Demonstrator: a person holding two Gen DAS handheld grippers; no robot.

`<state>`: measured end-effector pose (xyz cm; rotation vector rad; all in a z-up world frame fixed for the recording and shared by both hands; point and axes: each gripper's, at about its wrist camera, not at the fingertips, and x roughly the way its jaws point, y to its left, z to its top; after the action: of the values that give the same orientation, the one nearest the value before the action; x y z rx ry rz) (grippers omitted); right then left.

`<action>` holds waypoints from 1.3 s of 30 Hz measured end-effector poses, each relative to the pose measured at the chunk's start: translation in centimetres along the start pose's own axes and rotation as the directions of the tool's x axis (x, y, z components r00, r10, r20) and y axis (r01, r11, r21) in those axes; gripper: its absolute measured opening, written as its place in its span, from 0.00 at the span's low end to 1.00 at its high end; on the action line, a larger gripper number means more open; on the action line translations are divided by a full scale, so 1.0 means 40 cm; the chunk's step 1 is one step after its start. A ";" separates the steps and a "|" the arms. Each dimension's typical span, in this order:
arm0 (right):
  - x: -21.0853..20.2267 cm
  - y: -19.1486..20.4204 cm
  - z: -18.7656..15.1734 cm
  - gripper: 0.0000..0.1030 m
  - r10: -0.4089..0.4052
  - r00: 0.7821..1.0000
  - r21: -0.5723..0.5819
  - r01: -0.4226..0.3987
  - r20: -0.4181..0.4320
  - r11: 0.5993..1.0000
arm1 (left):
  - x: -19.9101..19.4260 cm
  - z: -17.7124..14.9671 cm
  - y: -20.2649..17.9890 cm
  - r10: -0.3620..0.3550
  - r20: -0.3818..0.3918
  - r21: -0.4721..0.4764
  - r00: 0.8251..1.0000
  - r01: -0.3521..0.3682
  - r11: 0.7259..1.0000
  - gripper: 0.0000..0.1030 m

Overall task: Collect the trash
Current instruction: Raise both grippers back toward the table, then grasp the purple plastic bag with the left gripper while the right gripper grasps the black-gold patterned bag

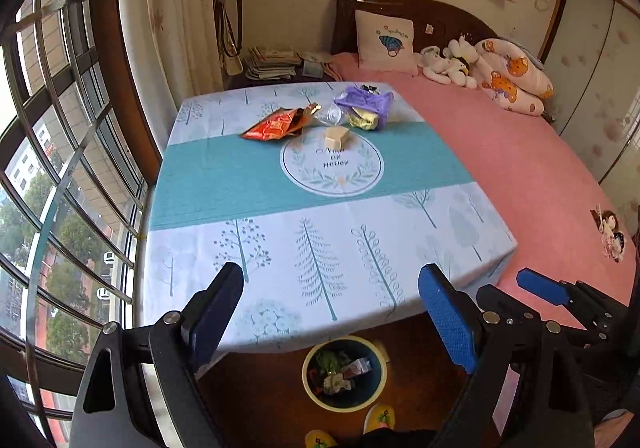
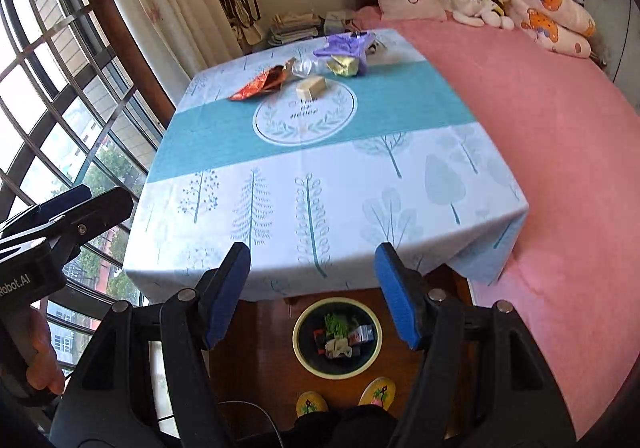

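Crinkled litter lay at the table's (image 1: 280,248) far end: one orange wrapper (image 1: 276,125), one purple bag (image 1: 366,104), one tan block (image 1: 337,137). Both left tongs (image 1: 332,312) and right tongs (image 2: 312,288) gaped wide, empty, above one round bin (image 2: 298,336).

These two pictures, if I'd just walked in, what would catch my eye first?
Probably the little heap of litter at the far side of the tablecloth: an orange wrapper, a purple bag and a small tan block. Next, the bin on the floor at the table's near edge, already holding scraps. Both the left gripper and the right gripper are open and hold nothing.
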<state>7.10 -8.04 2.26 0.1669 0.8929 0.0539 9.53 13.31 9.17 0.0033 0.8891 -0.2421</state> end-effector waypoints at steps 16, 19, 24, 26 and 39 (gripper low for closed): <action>0.163 -0.207 0.426 0.61 0.089 0.991 -0.088 -0.080 0.102 0.993 | 0.274 0.343 -0.092 0.081 -0.025 -0.123 0.996 -0.083 0.989 0.88; 0.252 -0.292 0.540 0.59 0.127 0.988 -0.120 -0.117 0.085 0.986 | 0.385 0.443 -0.154 0.125 -0.041 -0.157 0.991 -0.130 0.979 0.88; 0.414 -0.442 0.743 0.55 0.168 0.986 -0.147 -0.165 0.009 0.975 | 0.593 0.617 -0.288 0.163 -0.096 -0.157 0.982 -0.177 0.972 0.88; 0.490 -0.503 0.824 0.55 0.175 0.985 -0.146 -0.175 -0.014 0.974 | 0.679 0.677 -0.339 0.176 -0.107 -0.143 0.978 -0.191 0.971 0.88; 0.942 -0.653 1.142 0.55 0.263 0.954 -0.051 -0.273 -0.144 0.961 | 1.197 0.836 -0.475 0.287 -0.275 -0.050 0.918 -0.311 0.949 0.86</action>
<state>65.71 -35.00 -3.02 0.2205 0.9987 0.3534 60.20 -18.57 -4.67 0.0869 1.1514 0.0904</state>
